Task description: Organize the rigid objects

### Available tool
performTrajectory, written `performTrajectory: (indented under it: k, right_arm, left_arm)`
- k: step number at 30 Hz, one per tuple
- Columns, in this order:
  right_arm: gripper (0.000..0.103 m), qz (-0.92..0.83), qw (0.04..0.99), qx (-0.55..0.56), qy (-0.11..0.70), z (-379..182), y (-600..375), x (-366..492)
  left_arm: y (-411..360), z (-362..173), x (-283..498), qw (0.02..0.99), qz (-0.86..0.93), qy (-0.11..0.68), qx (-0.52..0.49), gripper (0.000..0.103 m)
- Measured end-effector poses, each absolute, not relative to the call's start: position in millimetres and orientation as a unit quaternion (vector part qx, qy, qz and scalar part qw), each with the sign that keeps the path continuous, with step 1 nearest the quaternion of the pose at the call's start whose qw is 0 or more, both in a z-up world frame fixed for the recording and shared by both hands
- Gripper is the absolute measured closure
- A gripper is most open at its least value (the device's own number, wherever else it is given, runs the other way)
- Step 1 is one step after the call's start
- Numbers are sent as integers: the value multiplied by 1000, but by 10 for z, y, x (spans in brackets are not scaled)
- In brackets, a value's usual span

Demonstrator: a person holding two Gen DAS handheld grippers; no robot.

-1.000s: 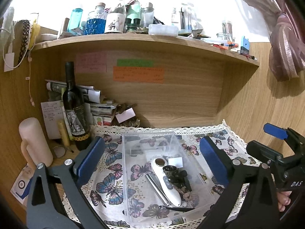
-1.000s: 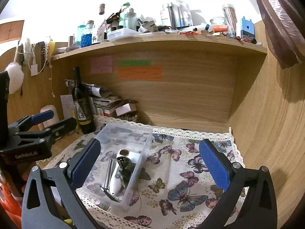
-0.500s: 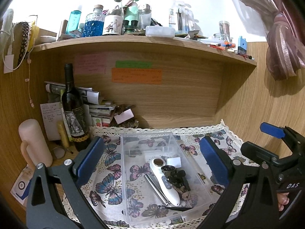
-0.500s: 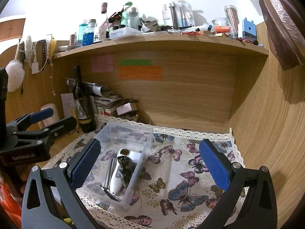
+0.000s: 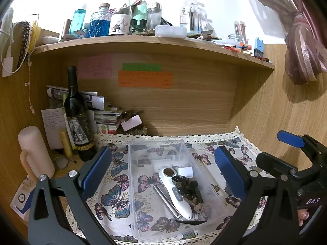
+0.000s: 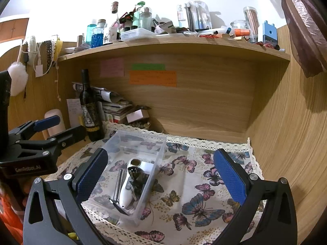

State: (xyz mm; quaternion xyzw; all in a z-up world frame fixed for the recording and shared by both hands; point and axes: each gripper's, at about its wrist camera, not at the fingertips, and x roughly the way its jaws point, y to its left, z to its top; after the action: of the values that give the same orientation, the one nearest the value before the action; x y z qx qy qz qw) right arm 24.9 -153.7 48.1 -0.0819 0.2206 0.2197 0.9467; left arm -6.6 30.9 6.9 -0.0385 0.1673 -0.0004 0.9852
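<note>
A: Both tongs are spread wide and hold nothing. The left gripper [image 5: 161,169] hangs over the clear plastic box [image 5: 141,220], the right gripper [image 6: 161,175] over the butterfly cloth [image 6: 196,200] with the box under its left pad.

B: What lies in the box?

A: A white handheld device [image 5: 177,194] runs lengthwise, a metal rod [image 5: 165,199] just beside it on the left, a black funnel-like piece [image 5: 179,180] and other dark small parts touching its right side. A small white block [image 5: 185,172] sits behind them.

B: And around it?

A: A dark wine bottle [image 5: 78,122] stands upright at the box's back-left corner, off the cloth, with a stack of papers and booklets [image 5: 102,114] behind it and a pale pink cylinder [image 5: 34,151] further left. A crowded shelf [image 5: 155,42] runs overhead, and coloured notes [image 5: 145,78] stick to the back panel
</note>
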Motion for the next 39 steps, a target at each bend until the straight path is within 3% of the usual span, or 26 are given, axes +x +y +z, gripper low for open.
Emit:
performTrajectory:
  k: [39]
  right_arm:
    - [0,210,948,-72,228,454,-1525,292]
  left_arm:
    - [316,56,-30,984,-3,170,-52,1]
